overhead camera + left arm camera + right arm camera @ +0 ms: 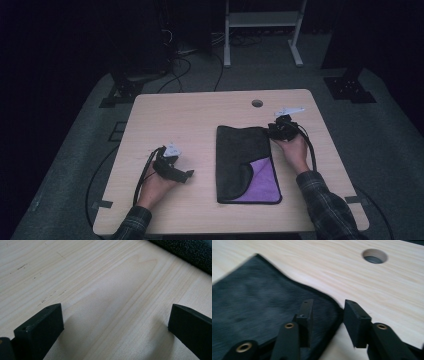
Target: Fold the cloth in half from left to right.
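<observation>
Bare wood lies all around the left gripper [188, 174], and the table [170, 117] is open to its far and left edges. The folded cloth [240, 155] covers the middle right, close to the left gripper's jaw tips. The right gripper [272, 131] sits at the cloth's far right corner, jaws astride its edge. A round hole [257, 103] breaks the far tabletop.

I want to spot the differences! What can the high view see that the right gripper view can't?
The high view alone shows the cloth's purple underside where a corner is folded back, plus the left tongs resting open on the table. The right gripper view alone shows, close up, the right tongs open astride the edge of the dark cloth at its corner. Both show that cloth, the wooden table and its round hole.
</observation>
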The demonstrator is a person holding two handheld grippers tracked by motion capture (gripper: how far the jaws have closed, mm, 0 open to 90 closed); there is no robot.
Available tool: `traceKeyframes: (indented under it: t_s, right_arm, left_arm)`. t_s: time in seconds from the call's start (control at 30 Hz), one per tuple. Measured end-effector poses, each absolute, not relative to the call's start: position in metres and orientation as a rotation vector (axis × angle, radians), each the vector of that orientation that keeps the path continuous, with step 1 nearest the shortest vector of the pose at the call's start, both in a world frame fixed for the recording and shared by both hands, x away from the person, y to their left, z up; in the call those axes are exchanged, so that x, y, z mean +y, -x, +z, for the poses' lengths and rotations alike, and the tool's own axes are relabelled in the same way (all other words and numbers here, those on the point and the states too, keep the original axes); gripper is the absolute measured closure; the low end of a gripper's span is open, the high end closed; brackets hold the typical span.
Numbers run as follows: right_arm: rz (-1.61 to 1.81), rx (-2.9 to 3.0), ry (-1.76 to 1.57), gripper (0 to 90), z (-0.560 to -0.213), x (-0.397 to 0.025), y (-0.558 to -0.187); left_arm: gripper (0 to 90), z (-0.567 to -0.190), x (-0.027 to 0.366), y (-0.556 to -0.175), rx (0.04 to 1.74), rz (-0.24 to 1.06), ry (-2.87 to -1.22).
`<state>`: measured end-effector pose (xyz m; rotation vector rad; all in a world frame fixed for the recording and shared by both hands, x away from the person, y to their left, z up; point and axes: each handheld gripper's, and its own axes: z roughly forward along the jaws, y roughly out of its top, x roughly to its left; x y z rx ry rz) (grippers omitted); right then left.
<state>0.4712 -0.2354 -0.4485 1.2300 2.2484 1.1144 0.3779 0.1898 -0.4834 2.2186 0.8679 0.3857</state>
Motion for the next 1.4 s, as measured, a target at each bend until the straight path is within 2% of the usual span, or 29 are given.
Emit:
traceKeyframes:
  t_s: [0.17,0.7,0.9,0.93,1.03,1.4]
  right_arm:
    - [1.172,2.298,-1.162,52.4,-0.438,-0.229,-0.447]
    - [1.286,2.512,-0.923,53.3,-0.434,-0.198,-0.373]
    - [1.274,2.604,-0.866,63.2,-0.444,-0.19,-0.368]
    - [1.259,2.629,-0.865,72.1,-0.447,-0.188,-0.369]
    - [1.244,2.645,-0.825,83.4,-0.449,-0.187,-0.369]
    - [1.305,2.592,-0.805,85.3,-0.433,-0.212,-0.333]
  left_arm:
    - [0.0,-0.483,0.19,-0.378,0.869,0.386,-2.219]
    - [0.0,-0.484,0.19,-0.377,0.876,0.388,-2.213]
    - [0.0,-0.484,0.19,-0.378,0.874,0.39,-2.212]
    - [0.0,-0.484,0.19,-0.378,0.874,0.39,-2.212]
    - [0.0,-0.484,0.19,-0.378,0.874,0.39,-2.212]
    - [0.0,-0.484,0.19,-0.378,0.874,0.39,-2.213]
